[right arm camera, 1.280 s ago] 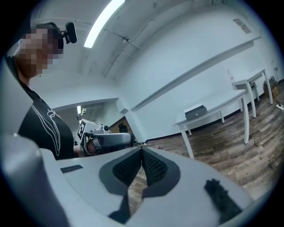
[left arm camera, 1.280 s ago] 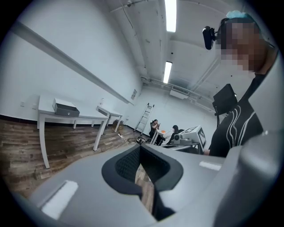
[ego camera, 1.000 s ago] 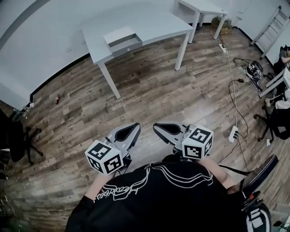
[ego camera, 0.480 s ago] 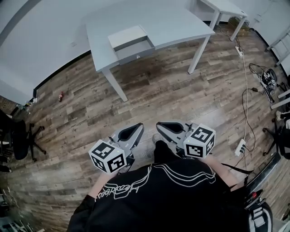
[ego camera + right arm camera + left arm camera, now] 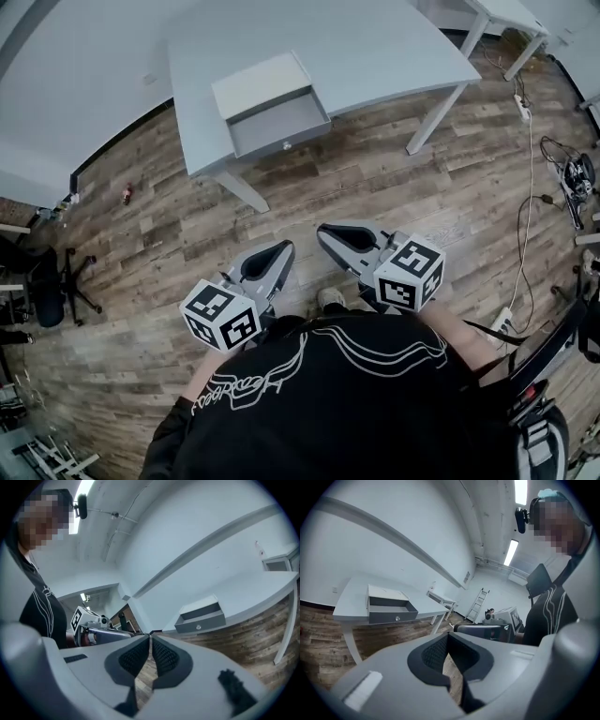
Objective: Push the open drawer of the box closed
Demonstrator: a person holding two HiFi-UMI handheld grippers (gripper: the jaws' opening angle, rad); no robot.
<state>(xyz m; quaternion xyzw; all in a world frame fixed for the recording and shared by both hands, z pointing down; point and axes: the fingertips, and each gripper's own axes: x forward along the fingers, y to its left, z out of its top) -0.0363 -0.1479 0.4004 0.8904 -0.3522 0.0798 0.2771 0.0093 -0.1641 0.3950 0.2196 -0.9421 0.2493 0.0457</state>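
Observation:
A pale grey box (image 5: pixel 260 82) stands on the grey table (image 5: pixel 375 47), near its front left edge. Its drawer (image 5: pixel 279 124) is pulled out toward me, with a small knob (image 5: pixel 286 145) on the front. The drawer (image 5: pixel 389 611) also shows in the left gripper view, and the drawer (image 5: pixel 201 620) shows far off in the right gripper view. My left gripper (image 5: pixel 284 247) and right gripper (image 5: pixel 322 231) hang side by side over the wood floor, well short of the table. Both are shut, with nothing between their jaws.
A table leg (image 5: pixel 242 190) stands between me and the box, and another leg (image 5: pixel 436 117) at right. A power strip with cables (image 5: pixel 525 103) lies on the floor at right. An office chair (image 5: pixel 47 291) is at left, a small red object (image 5: pixel 127 194) near the wall.
The table and box have come nearer and larger in the head view. Both grippers stay shut and level in front of the person's body.

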